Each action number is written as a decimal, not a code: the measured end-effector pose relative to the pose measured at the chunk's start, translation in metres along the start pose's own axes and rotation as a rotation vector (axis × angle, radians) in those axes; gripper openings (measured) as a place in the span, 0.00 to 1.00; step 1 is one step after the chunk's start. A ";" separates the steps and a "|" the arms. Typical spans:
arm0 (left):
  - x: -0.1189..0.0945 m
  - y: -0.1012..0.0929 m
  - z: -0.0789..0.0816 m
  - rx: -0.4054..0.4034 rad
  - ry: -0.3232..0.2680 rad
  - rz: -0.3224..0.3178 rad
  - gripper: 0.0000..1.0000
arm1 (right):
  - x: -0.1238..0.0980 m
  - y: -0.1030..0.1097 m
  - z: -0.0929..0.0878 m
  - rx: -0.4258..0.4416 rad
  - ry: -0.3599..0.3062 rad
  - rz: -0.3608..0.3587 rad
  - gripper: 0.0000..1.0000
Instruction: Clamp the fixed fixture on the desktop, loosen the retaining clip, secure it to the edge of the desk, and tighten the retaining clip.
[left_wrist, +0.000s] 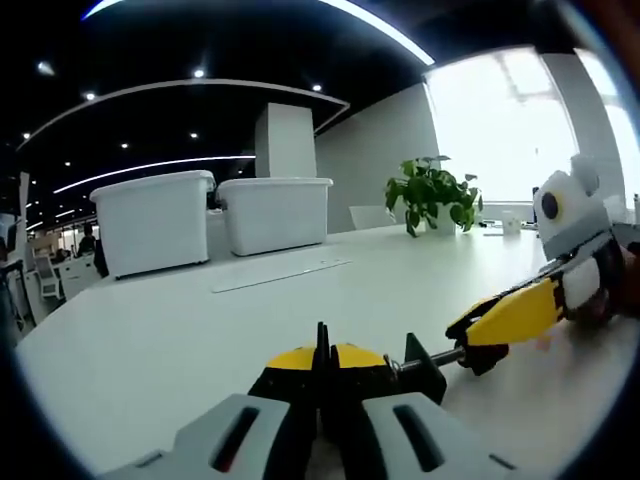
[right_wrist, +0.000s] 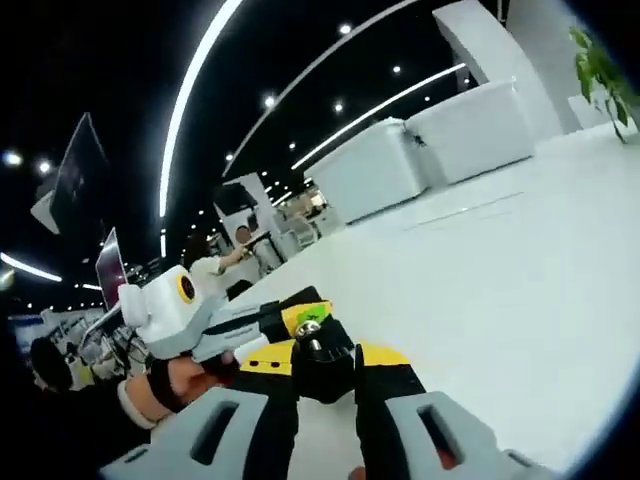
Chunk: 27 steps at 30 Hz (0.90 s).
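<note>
A small black fixture (left_wrist: 421, 368) with a silver screw rod lies low over the white desktop (left_wrist: 180, 330), held between both grippers. In the left gripper view my left gripper (left_wrist: 322, 352) has its yellow-tipped jaws pressed together on the fixture's near end. My right gripper (left_wrist: 476, 345) comes in from the right, shut on the rod's far end. In the right gripper view my right gripper (right_wrist: 325, 362) clasps the black clip block (right_wrist: 320, 372) topped by a silver bolt. My left gripper (right_wrist: 298, 318) reaches in from the left, right by the bolt.
Two white lidded bins (left_wrist: 152, 222) (left_wrist: 275, 212) stand at the back of the desk, and a flat pale strip (left_wrist: 280, 273) lies before them. A potted plant (left_wrist: 432, 192) sits by the bright window. A hand (right_wrist: 178, 385) holds the left gripper. People and desks are far behind.
</note>
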<state>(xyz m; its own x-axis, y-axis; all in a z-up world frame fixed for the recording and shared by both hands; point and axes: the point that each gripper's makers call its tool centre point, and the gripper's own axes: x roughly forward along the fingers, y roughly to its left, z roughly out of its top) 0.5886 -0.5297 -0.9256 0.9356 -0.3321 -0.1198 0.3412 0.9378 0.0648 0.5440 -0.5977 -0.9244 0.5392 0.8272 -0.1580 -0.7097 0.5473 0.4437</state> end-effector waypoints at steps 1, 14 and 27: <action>0.000 0.000 0.000 0.000 0.000 0.000 0.05 | 0.000 0.001 0.000 -0.005 -0.001 0.001 0.19; -0.001 -0.001 0.000 -0.005 0.001 0.001 0.04 | -0.002 0.015 0.002 -0.472 -0.039 0.007 0.18; 0.000 0.001 -0.001 -0.012 0.003 0.007 0.04 | 0.002 0.030 -0.006 -1.301 -0.062 -0.060 0.19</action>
<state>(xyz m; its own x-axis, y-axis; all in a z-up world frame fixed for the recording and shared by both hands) 0.5885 -0.5286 -0.9261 0.9376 -0.3255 -0.1225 0.3338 0.9411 0.0537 0.5212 -0.5790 -0.9172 0.5802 0.8093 -0.0912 -0.5814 0.3331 -0.7423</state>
